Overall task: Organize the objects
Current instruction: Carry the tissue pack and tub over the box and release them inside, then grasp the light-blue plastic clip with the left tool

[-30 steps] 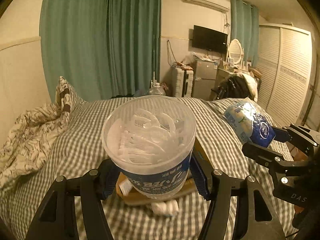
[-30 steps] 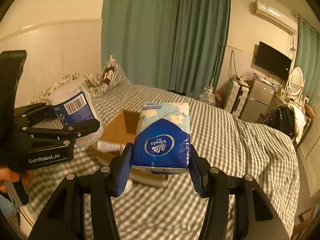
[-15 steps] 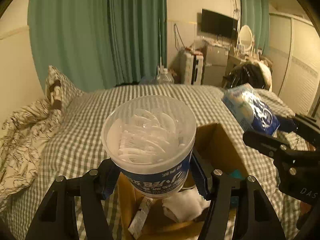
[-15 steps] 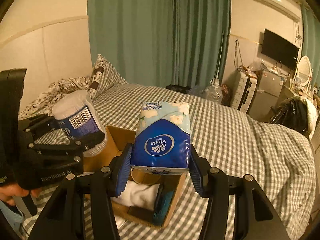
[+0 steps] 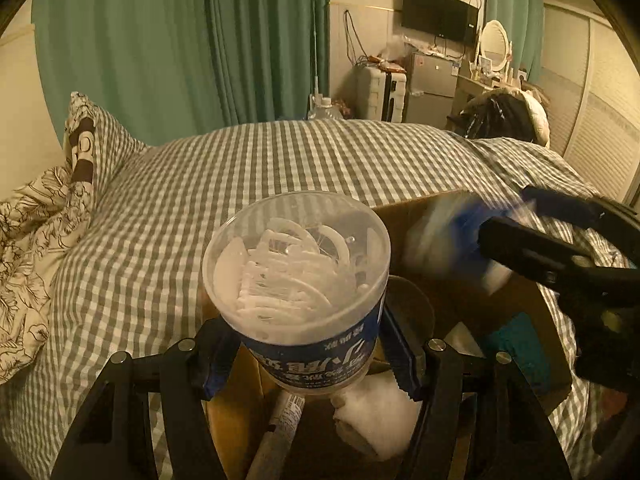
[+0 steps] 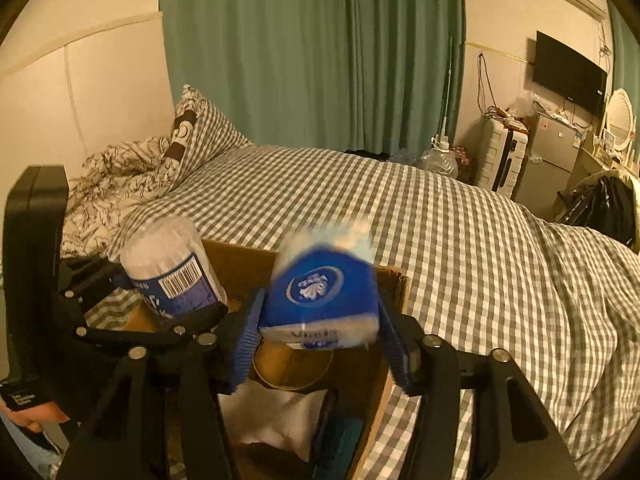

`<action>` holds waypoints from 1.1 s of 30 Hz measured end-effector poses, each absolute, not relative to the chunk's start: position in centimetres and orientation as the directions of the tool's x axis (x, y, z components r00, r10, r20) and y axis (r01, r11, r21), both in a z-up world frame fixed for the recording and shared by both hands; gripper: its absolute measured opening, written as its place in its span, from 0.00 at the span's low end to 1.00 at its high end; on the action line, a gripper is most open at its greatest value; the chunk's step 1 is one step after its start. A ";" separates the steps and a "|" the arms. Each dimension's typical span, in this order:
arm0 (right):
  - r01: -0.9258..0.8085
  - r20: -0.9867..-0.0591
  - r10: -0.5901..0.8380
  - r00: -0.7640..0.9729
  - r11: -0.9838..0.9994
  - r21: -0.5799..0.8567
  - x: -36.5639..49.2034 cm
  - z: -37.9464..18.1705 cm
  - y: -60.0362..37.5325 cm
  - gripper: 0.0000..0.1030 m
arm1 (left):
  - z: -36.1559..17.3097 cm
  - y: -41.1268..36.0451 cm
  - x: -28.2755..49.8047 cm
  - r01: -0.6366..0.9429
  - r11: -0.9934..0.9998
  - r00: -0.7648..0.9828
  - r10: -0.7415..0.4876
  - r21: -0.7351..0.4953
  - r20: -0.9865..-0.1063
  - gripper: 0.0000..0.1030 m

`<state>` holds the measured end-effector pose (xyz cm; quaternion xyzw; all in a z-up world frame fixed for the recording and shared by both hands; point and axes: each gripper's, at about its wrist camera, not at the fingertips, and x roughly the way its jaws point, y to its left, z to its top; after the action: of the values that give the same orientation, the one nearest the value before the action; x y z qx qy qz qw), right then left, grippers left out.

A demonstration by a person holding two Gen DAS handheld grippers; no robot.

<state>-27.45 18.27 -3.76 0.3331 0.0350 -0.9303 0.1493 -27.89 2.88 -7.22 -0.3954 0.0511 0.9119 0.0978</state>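
Cardboard box (image 6: pixel 394 292) holding white cloth (image 6: pixel 276 420), tub (image 5: pixel 296 280) of white plastic picks above

Grey-white checked bed (image 6: pixel 460 232), green curtains (image 6: pixel 312 52), brown box (image 6: pixel 394 280), blue-white tissue pack (image 6: pixel 320 296), clear tub (image 5: pixel 296 256) with blue label.

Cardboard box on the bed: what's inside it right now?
Inside the cardboard box: a white cloth bundle, a teal item, a tube and a round brown rim. The held cotton swab tub and tissue pack cover the rest.
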 end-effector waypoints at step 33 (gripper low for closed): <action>0.271 -0.430 -0.213 -0.877 -0.960 -0.076 -4.7 9.9 20.9 0.90 | 7.2 -1.6 -4.3 -0.088 -0.996 -0.890 0.067 0.026 -0.451 0.96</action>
<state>-4.71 20.95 9.91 0.2140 0.0672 -0.9665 0.1251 -4.31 -1.63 7.18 -0.2310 0.0228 0.9719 0.0397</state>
